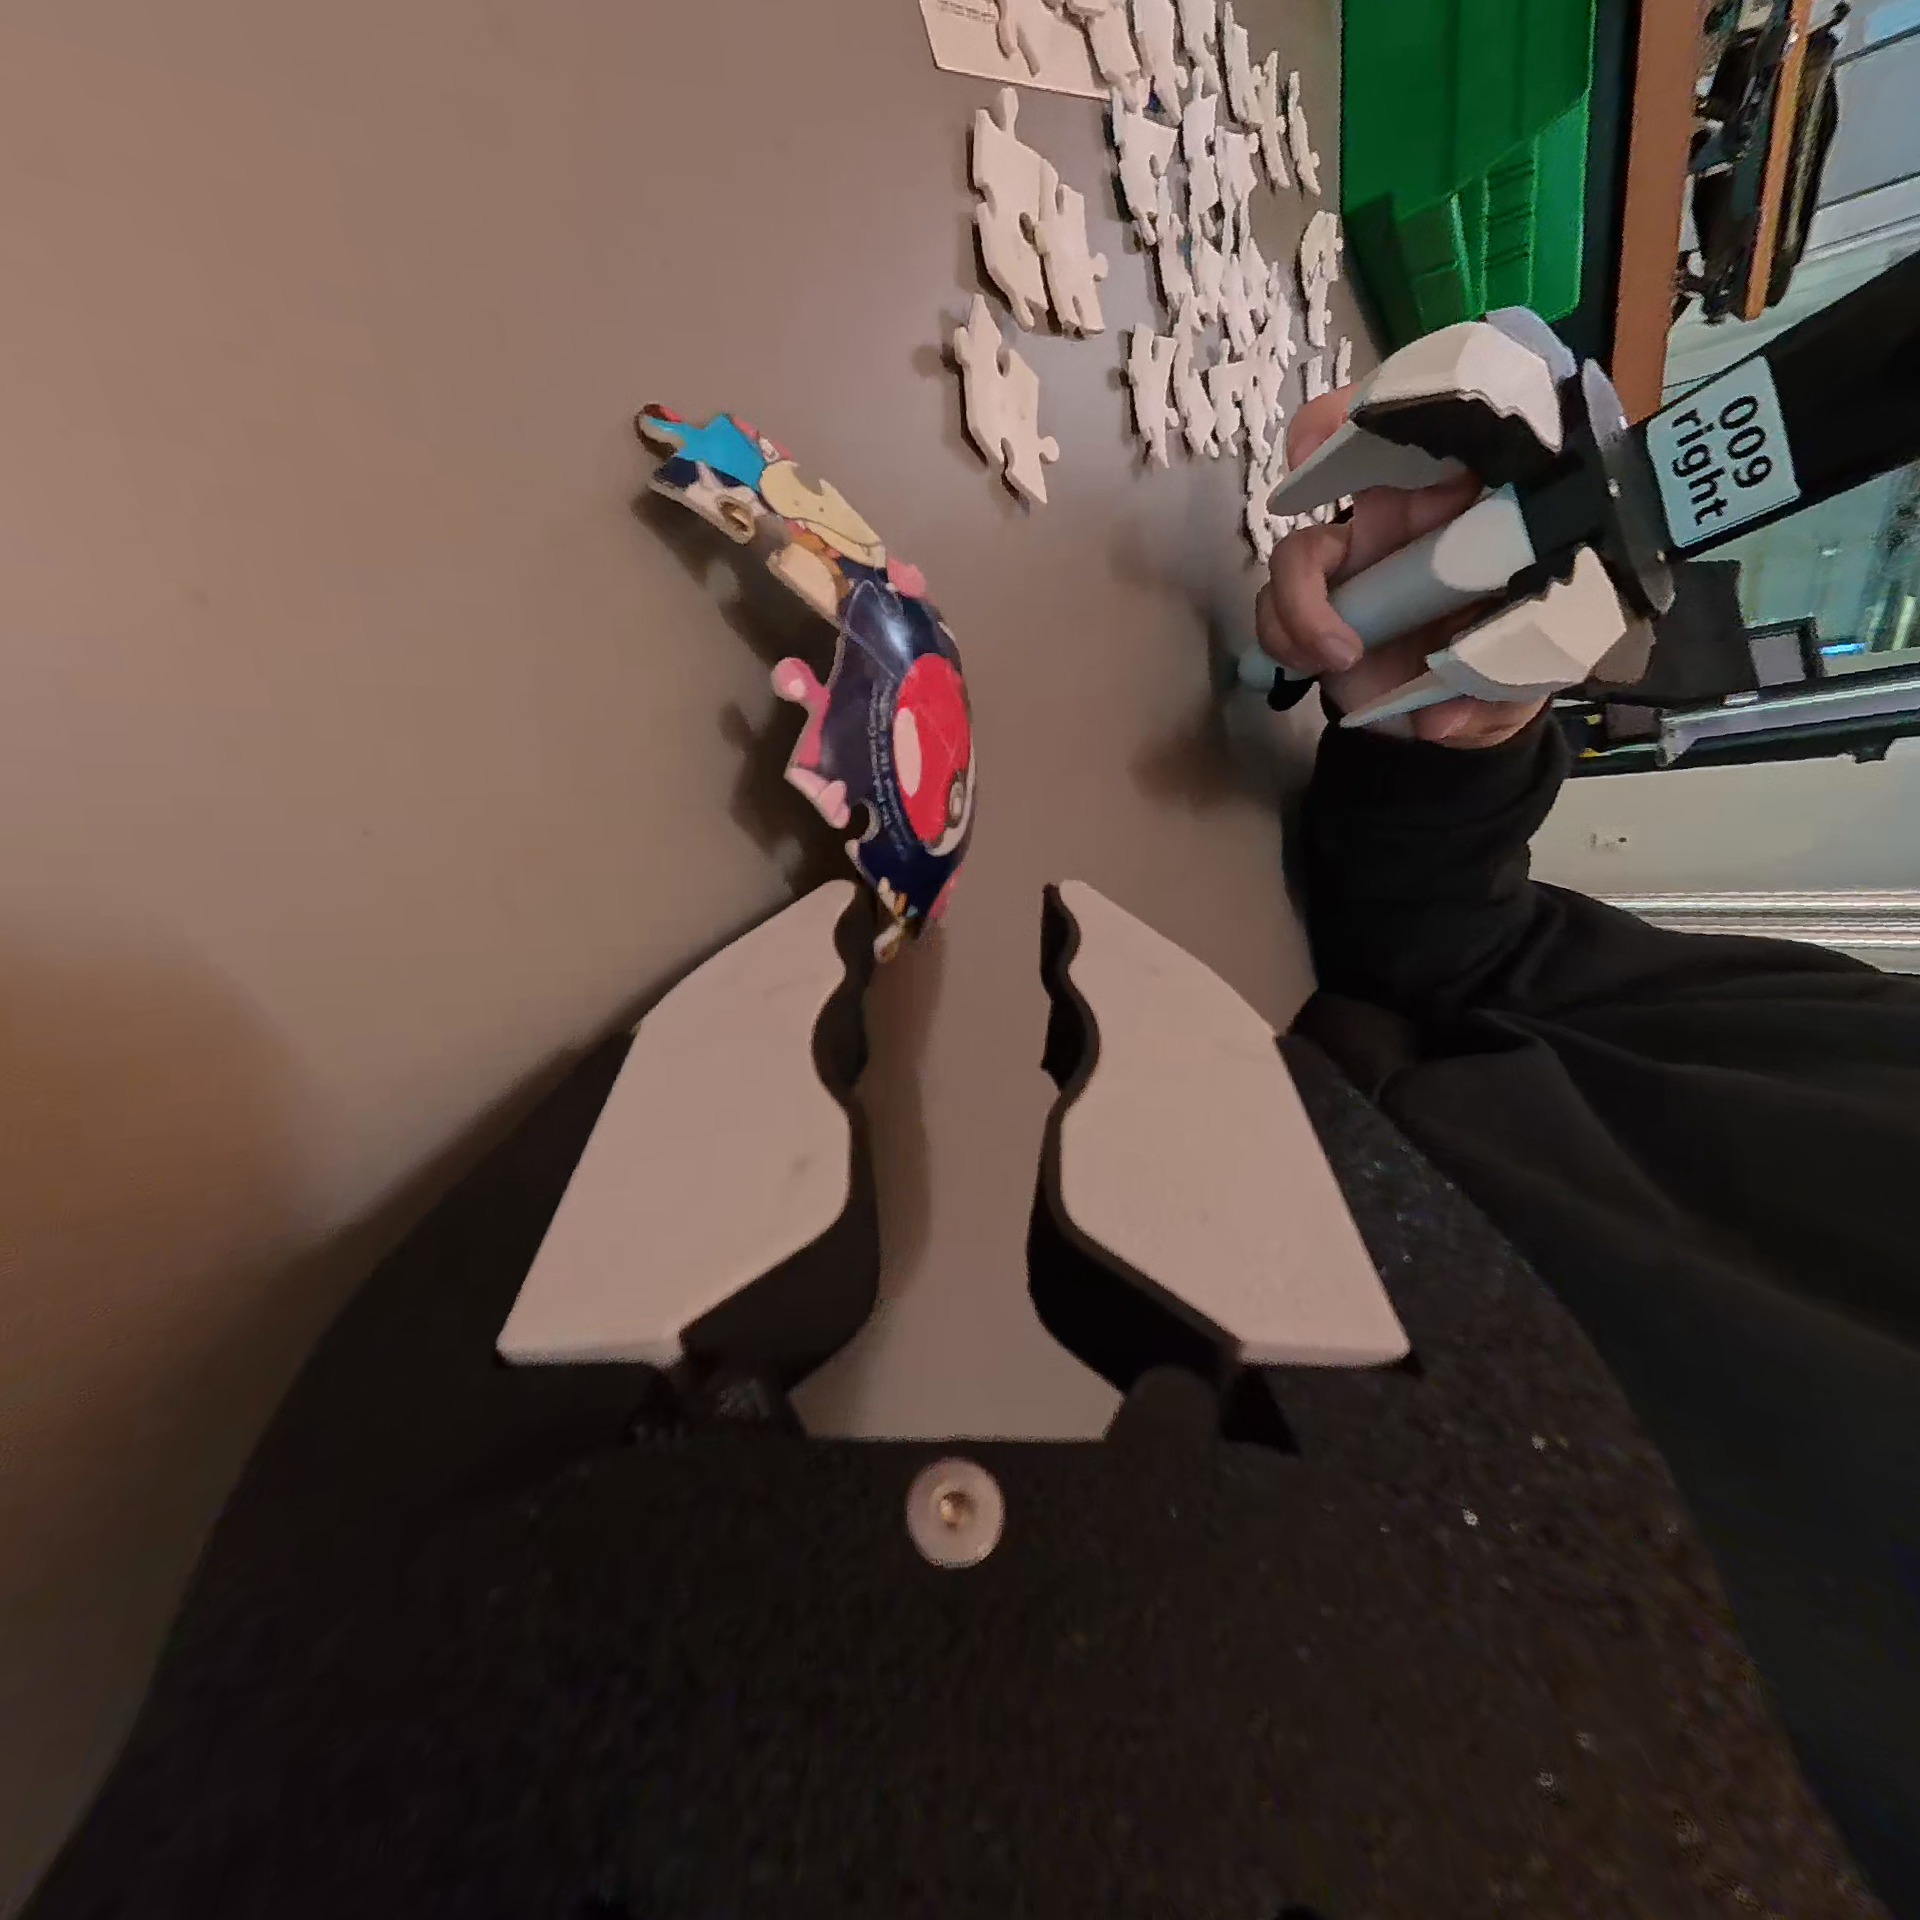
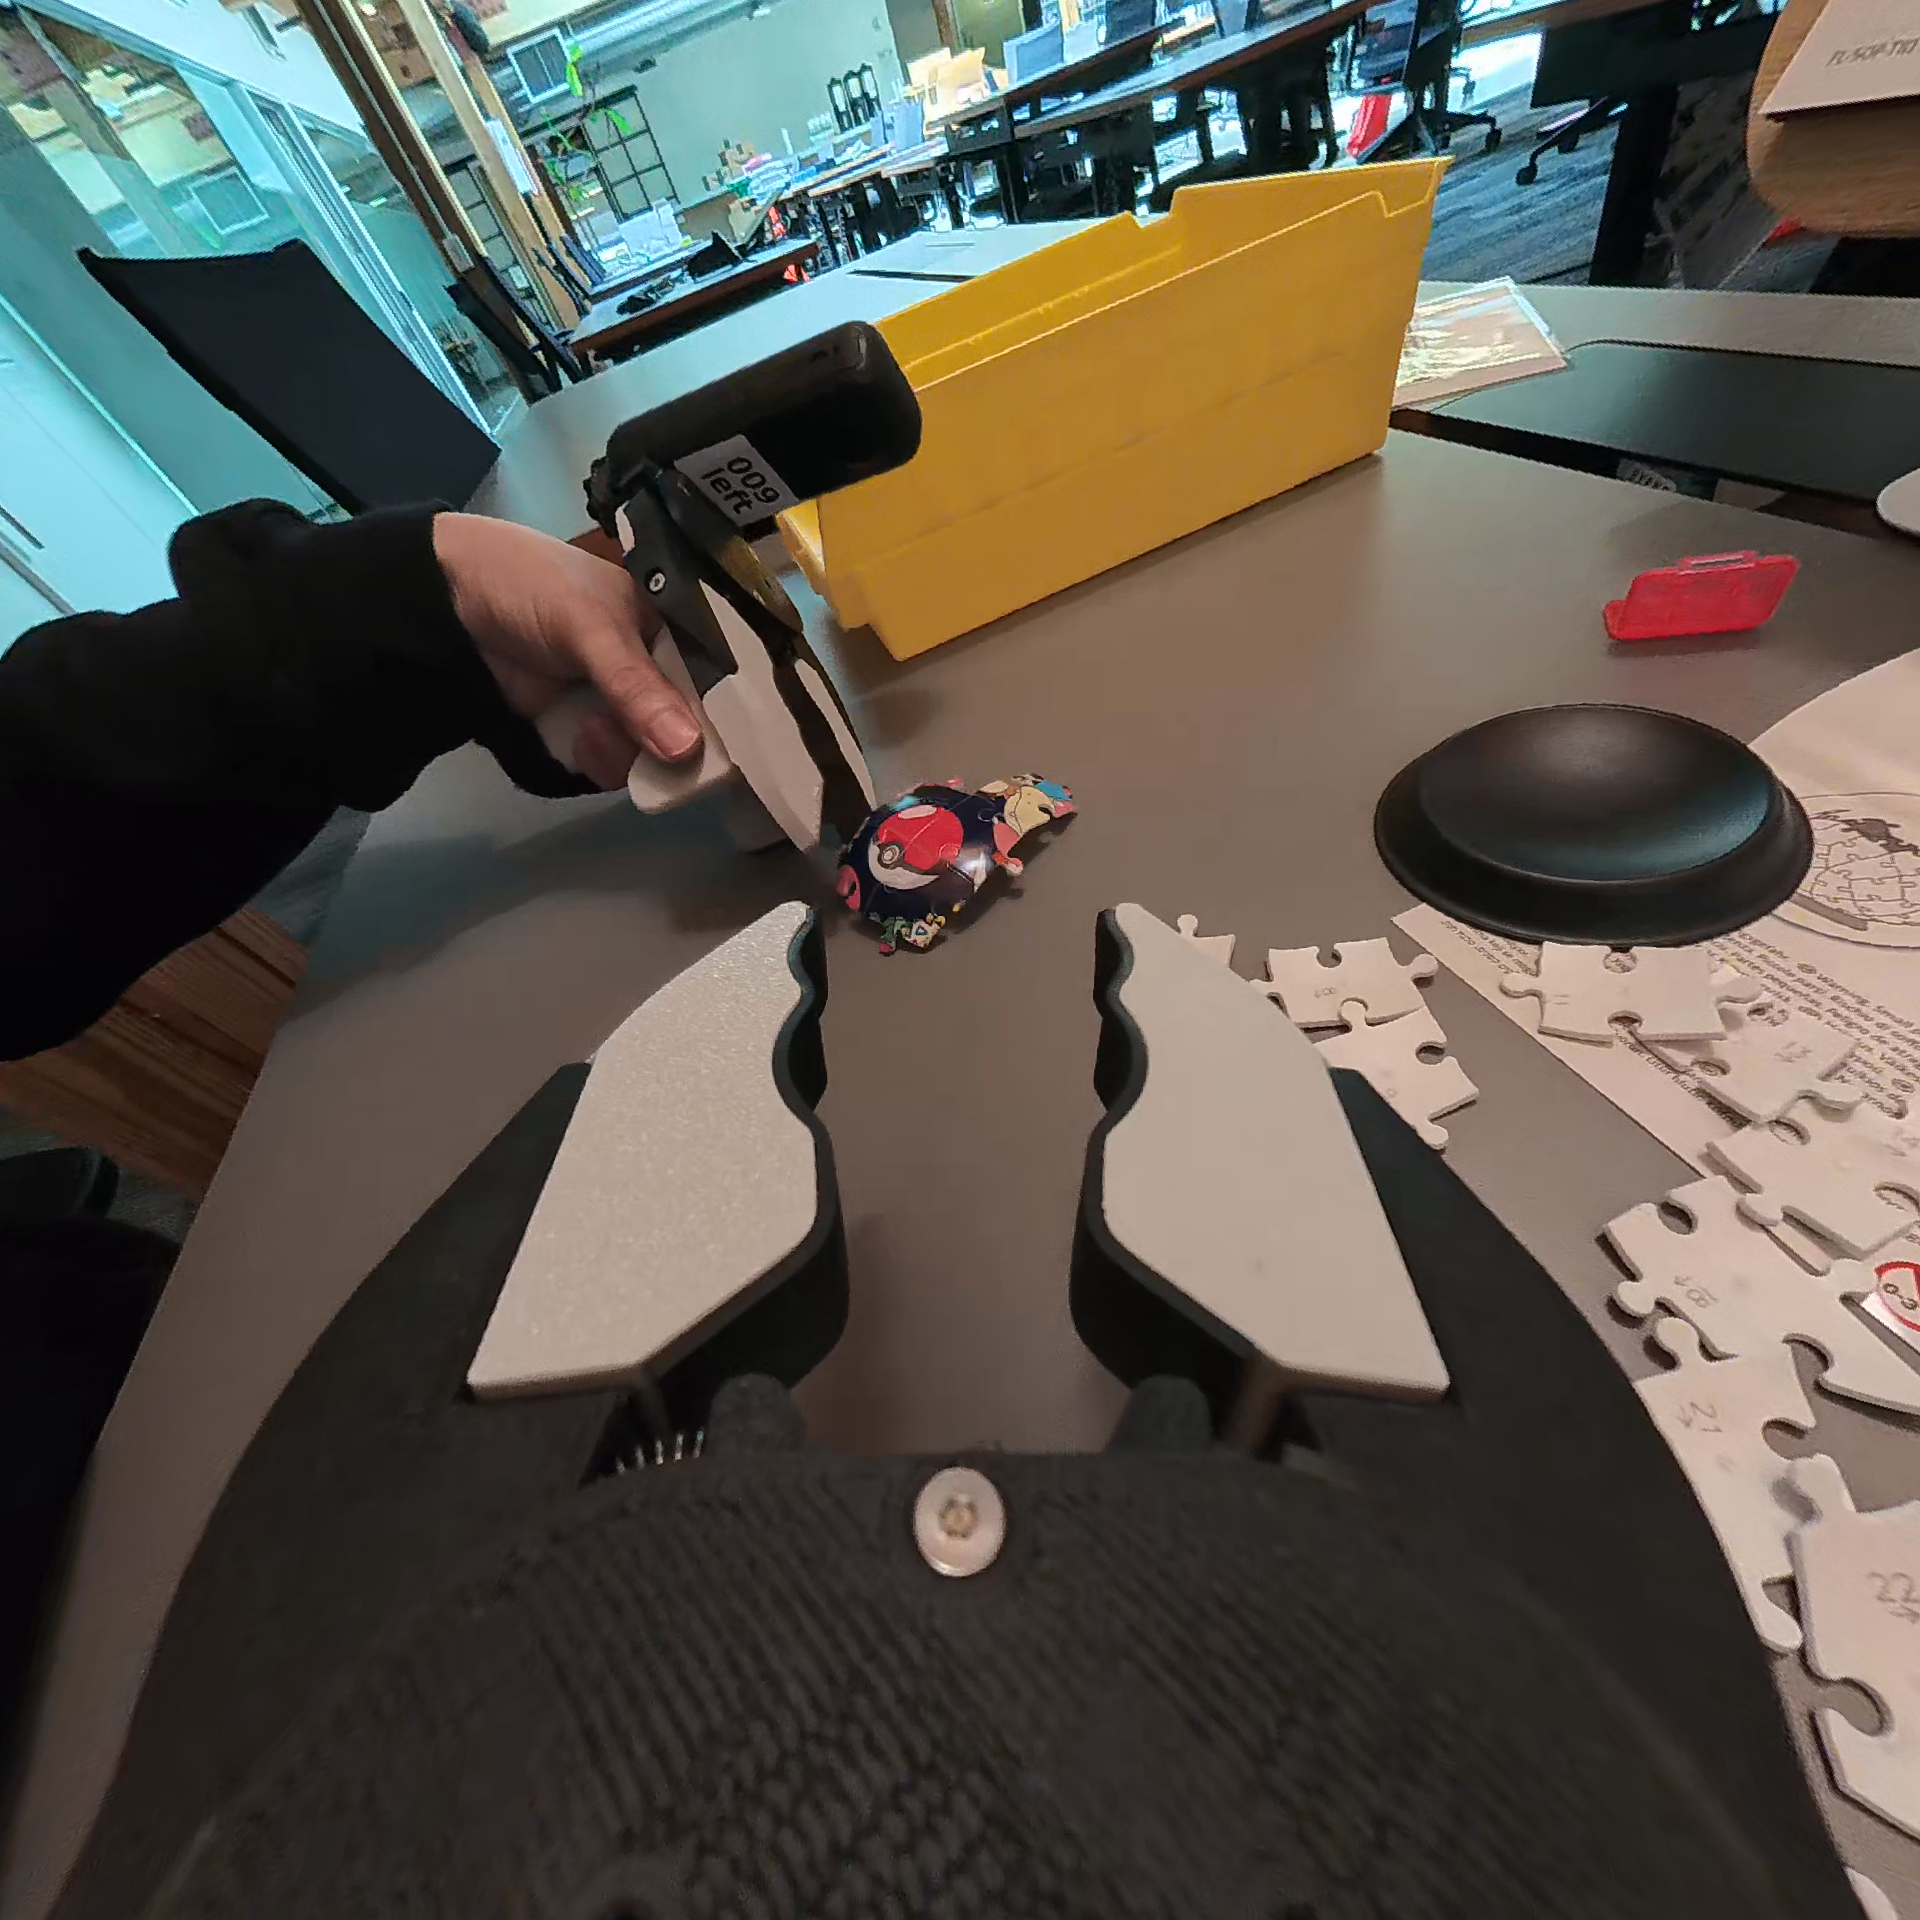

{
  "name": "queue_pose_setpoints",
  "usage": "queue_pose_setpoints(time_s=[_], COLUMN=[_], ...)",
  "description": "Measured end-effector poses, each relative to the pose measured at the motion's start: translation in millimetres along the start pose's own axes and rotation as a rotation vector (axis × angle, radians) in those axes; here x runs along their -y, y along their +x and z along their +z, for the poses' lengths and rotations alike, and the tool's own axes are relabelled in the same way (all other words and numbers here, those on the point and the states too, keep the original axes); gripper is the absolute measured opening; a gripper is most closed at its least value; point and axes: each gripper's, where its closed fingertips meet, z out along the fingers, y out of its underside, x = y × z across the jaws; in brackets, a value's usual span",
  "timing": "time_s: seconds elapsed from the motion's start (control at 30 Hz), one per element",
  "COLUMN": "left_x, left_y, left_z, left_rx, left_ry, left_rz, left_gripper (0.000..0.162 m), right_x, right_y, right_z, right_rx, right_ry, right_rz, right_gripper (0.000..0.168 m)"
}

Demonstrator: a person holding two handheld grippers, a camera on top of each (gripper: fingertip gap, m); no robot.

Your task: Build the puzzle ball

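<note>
Left wrist view: the left gripper [image 1: 951, 904] has its fingers spread and empty, one tip just beside the curved shell [image 1: 883, 686] lying on the surface [image 1: 416, 520]. Best to close on the shell's near edge gently (joints may pop). The right gripper [image 2: 961, 925] is released too.

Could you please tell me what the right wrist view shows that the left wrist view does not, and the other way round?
Only the right wrist view shows the yellow bin, the black dome-shaped stand, the small red plastic item and the printed sheet.

Only the left wrist view shows the green bin at the table's far edge.

Both show the curved assembled puzzle section on the grey table, the loose white puzzle pieces, and the open left gripper and right gripper, neither holding anything.
</note>
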Motion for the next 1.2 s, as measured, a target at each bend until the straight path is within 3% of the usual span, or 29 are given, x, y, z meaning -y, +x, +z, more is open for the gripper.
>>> queue_pose_setpoints(time_s=[0.27,0.43,0.5,0.57,0.63,0.7,0.9,1.03,1.2], left_x=[-10,-4,10,26,47,67,123,141,138], left_y=[4,22,18,-7,-40,-73,-168,-198,-218], left_z=[-26,-87,-130,-178,-219,-238,-257,-258,-258], left_rx=[0.058,0.143,0.290,0.539,0.755,0.860,1.125,1.209,1.239], left_ry=[0.060,0.209,0.276,0.284,0.233,0.121,-0.062,0.031,0.122], left_rz=[0.061,0.187,0.237,0.271,0.272,0.226,0.030,-0.153,-0.305], left_gripper=[0.044,0.049,0.052,0.046,0.045,0.045,0.046,0.043,0.047], right_x=[-1,0,0,-1,-3,-4,-2,0,0], right_y=[-2,-5,-5,-5,-5,-6,-6,-5,-6], right_z=[1,0,0,0,2,3,2,0,0], right_rx=[0.007,0.015,0.003,-0.007,-0.010,-0.013,-0.011,-0.007,0.006], right_ry=[-0.009,0.000,-0.003,-0.015,-0.025,-0.033,-0.022,-0.006,-0.001], right_rz=[-0.014,-0.040,-0.058,-0.082,-0.099,-0.109,-0.112,-0.099,-0.097], right_gripper=[0.051,0.055,0.055,0.056,0.056,0.057,0.057,0.057,0.056])
